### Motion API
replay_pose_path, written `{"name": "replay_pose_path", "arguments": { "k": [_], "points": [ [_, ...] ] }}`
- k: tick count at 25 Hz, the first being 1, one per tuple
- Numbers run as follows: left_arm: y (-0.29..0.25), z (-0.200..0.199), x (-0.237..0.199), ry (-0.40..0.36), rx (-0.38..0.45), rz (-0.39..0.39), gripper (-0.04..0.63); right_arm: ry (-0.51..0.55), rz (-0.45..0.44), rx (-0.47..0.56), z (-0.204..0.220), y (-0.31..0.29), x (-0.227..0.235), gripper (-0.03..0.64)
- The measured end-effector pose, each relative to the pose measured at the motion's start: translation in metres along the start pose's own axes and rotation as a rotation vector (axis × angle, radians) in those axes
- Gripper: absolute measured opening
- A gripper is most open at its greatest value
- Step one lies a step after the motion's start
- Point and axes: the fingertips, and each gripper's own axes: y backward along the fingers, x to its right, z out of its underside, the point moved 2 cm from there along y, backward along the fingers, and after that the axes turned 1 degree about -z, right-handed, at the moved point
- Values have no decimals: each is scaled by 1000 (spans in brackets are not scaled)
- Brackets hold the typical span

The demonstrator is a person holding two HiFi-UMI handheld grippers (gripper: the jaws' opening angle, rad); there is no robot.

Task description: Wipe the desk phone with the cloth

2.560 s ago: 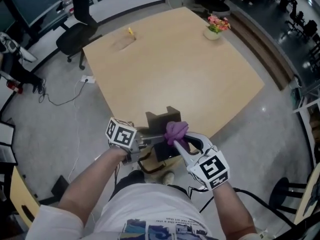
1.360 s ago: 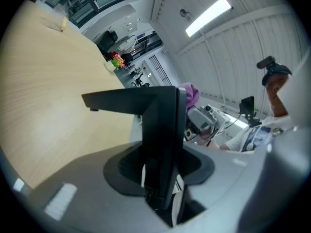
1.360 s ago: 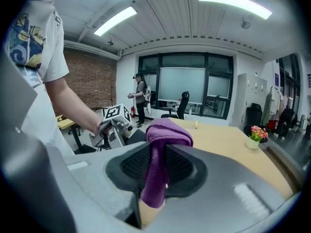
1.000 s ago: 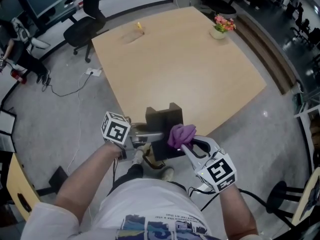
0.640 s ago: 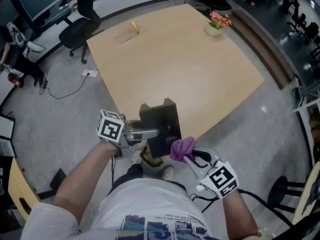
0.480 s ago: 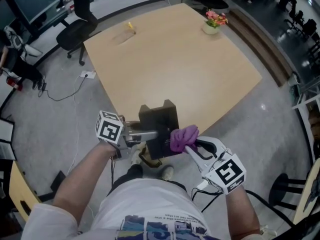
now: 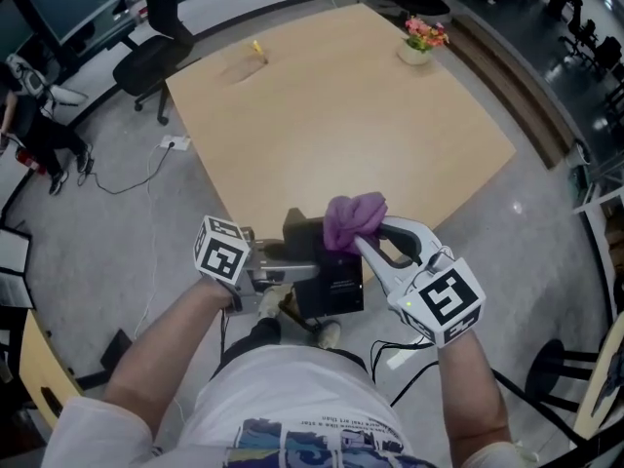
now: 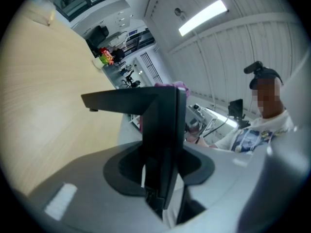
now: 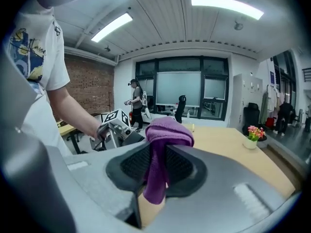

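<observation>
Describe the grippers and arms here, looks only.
Both grippers are light grey plastic with black ribbed pads; left gripper and right gripper each carry a white cube with black square markers. Dark cables hang under the right one. Person wears a white short-sleeved T-shirt with a printed graphic.

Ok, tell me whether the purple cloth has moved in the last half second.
Yes. In the head view the purple cloth went up the picture, from below the wooden table's near edge to over that edge.

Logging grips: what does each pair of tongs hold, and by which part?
Left tongs clamp the desk phone across its thin edge; right tongs pinch the purple cloth at its middle.
</observation>
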Motion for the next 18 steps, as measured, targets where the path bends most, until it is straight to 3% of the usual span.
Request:
{"name": "replay_pose_path", "arguments": {
  "k": [6,13,18],
  "points": [
    [7,3,-1,39,31,2,179,-78,-16,-12,28,11,-10,87],
    [8,4,-5,29,19,7,179,-165,-11,-26,54,22,-23,87],
    [5,7,-7,50,20,12,179,-288,26,62,55,31,-18,87]
  ]
}}
